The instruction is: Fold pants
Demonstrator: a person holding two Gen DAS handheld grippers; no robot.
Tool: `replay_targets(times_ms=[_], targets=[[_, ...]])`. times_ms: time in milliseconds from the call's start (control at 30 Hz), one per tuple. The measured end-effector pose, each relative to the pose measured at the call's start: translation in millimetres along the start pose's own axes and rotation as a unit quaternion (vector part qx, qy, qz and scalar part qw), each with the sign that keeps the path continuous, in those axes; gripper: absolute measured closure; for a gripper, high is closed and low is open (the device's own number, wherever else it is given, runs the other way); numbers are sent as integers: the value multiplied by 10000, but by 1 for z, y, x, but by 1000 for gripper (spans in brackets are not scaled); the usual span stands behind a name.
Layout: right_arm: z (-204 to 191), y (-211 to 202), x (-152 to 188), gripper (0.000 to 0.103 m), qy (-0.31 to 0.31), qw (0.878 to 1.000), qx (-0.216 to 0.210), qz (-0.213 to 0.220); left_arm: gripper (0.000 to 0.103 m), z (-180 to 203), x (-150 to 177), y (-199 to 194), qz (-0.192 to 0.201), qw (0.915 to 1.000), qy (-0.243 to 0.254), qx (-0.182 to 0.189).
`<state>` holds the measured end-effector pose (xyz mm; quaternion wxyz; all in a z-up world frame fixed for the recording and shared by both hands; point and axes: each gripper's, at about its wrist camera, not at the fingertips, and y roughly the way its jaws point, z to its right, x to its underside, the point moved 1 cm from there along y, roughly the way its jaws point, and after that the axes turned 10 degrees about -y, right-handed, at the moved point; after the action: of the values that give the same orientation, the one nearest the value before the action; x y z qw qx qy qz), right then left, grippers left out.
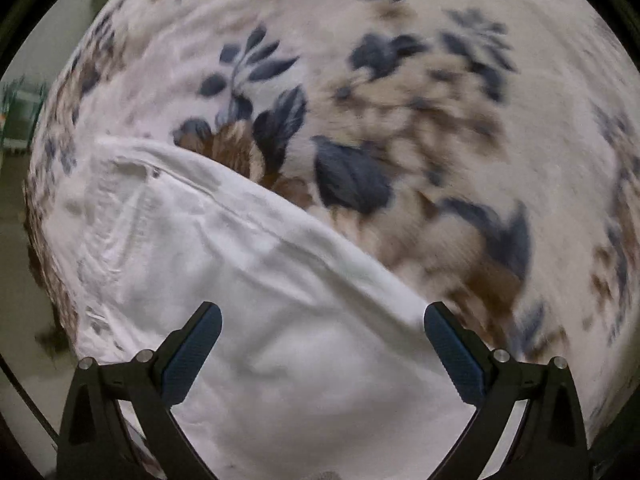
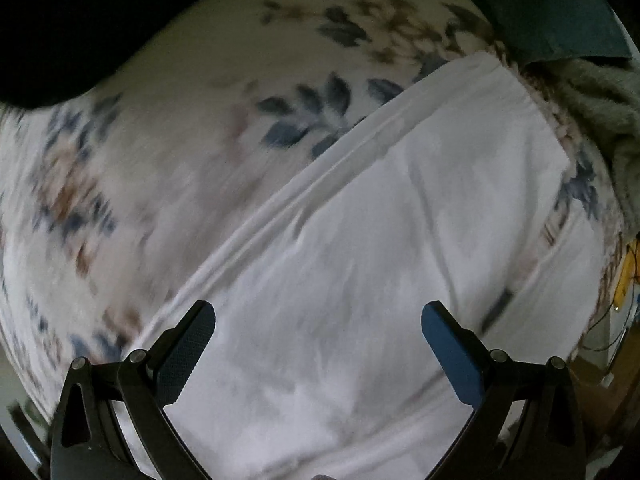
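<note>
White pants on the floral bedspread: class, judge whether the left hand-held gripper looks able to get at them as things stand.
Probably yes. The left hand-held gripper is wide open right over the white pants, which lie flat on the floral bedspread with nothing between the fingers and the cloth.

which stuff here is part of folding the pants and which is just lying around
Part of the job:
- white pants, spread flat on the bedspread
- left tongs, open above the pants
- right tongs, open above the pants

Just lying about:
- floral bedspread, the surface underneath
- grey fuzzy blanket at the bed's edge
- dark teal cloth beside it
</note>
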<state>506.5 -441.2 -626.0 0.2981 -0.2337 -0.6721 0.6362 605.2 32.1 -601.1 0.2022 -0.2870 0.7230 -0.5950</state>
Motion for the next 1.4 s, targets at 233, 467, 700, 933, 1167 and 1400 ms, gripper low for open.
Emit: replay_targets(times_ms=[233,467,700,933,1167,1400], targets=[[34,44,-46,0,761,9967,57,-268,0,2,-28,31,-399,9977,-518,-182],[35,74,-63,0,892,9949,89,-463,0,13,-39,36,-425,9976,-447,-313],[30,80,-64,8,810,9949,-93,-590,20,-18,-47,25,-176,9978,-493,412],[31,63,-59,65,757,9959,-388,-296,89,-49,-65,8,135,9954,-622,713],[15,41,-40,88,529,9976,-438,-61,97,-116,-65,-19,365,9820,-637,1742],[44,4,26,97,564,9972,-414,272,98,-175,-17,-60,649,9692,-452,2331]])
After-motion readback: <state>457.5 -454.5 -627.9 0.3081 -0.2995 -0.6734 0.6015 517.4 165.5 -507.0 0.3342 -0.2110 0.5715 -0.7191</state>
